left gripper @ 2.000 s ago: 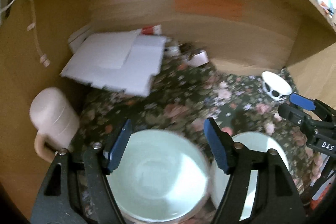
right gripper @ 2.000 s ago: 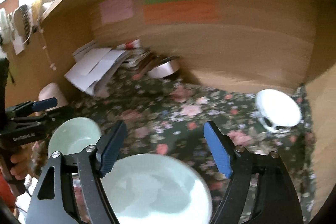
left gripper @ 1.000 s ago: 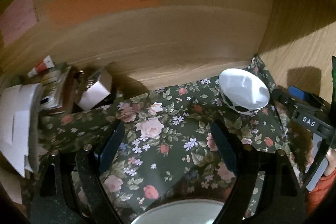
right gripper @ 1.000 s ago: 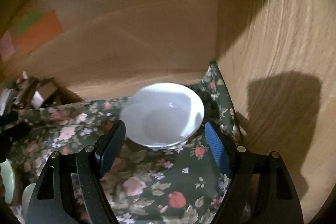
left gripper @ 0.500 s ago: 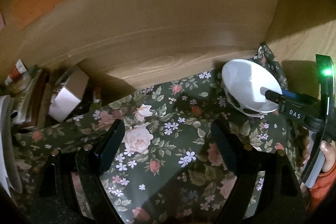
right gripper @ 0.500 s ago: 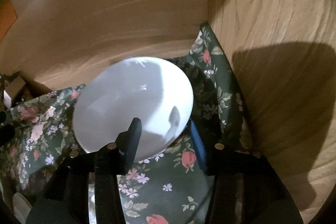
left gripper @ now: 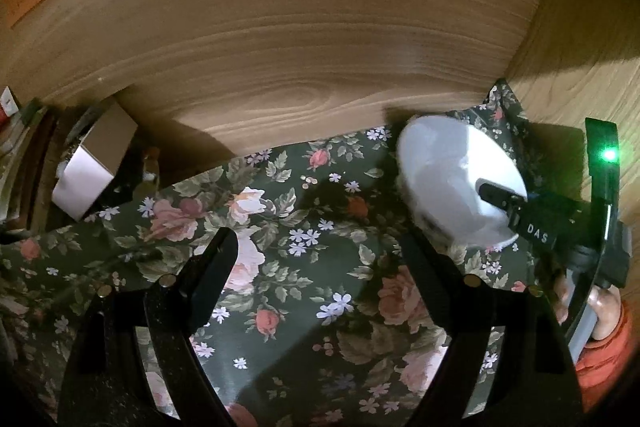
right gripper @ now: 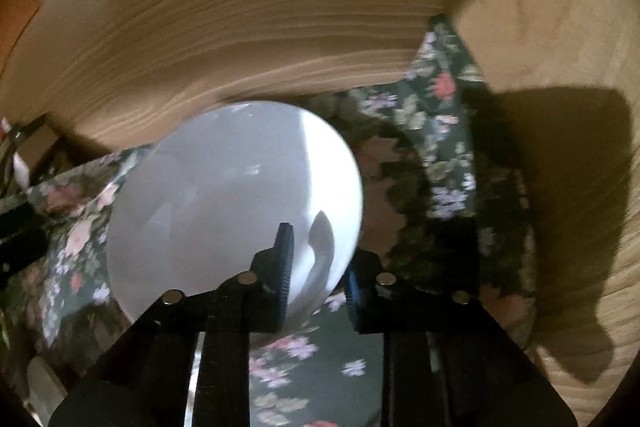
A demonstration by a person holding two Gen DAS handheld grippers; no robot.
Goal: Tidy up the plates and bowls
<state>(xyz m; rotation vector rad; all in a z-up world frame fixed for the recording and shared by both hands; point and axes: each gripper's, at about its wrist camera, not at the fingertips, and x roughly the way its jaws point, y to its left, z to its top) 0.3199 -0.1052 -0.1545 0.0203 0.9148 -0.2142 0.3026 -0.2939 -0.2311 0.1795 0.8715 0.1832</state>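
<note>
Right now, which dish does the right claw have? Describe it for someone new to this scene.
Find the floral cloth in the wooden alcove and follow it to its far right corner. The white bowl there, its rim pinched by the right claw, is the only dish in view.

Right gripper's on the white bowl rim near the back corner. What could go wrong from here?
1. The right gripper pinches only the near rim of the white bowl, which looks tilted; the glossy rim could slip or pivot out on the lift.
2. The bowl sits close to the wooden side wall, so a swing right could knock it.
3. The left gripper hangs open nearby, so the two could collide.
</note>
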